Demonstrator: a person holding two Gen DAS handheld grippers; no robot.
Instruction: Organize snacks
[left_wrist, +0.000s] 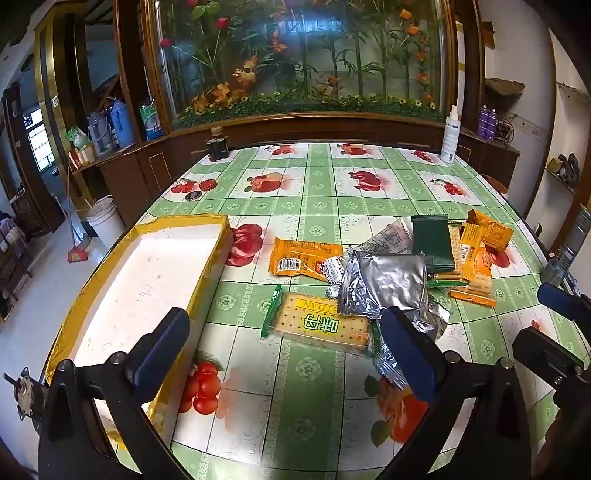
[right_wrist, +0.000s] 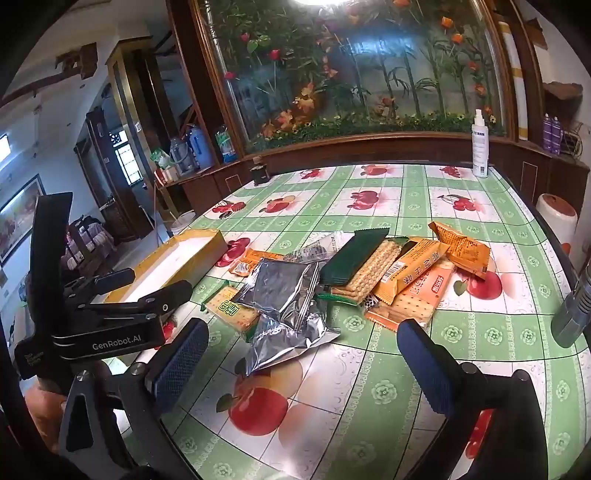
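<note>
A pile of snack packets lies on the fruit-print tablecloth: a clear cracker pack with green print (left_wrist: 319, 325) (right_wrist: 232, 312), a silver foil bag (left_wrist: 384, 284) (right_wrist: 288, 310), an orange packet (left_wrist: 301, 256), a dark green packet (left_wrist: 432, 240) (right_wrist: 352, 256) and several orange cracker packs (left_wrist: 476, 247) (right_wrist: 417, 280). An open white foam box with yellow tape (left_wrist: 147, 280) (right_wrist: 177, 258) sits to the left. My left gripper (left_wrist: 284, 354) is open above the cracker pack, empty. My right gripper (right_wrist: 303, 362) is open near the foil bag, empty.
A white spray bottle (left_wrist: 450, 136) (right_wrist: 479, 146) and a small dark jar (left_wrist: 218, 146) (right_wrist: 260, 173) stand at the table's far edge. A wooden cabinet with a glass flower display lies behind. A white bucket (left_wrist: 105, 219) stands on the floor left.
</note>
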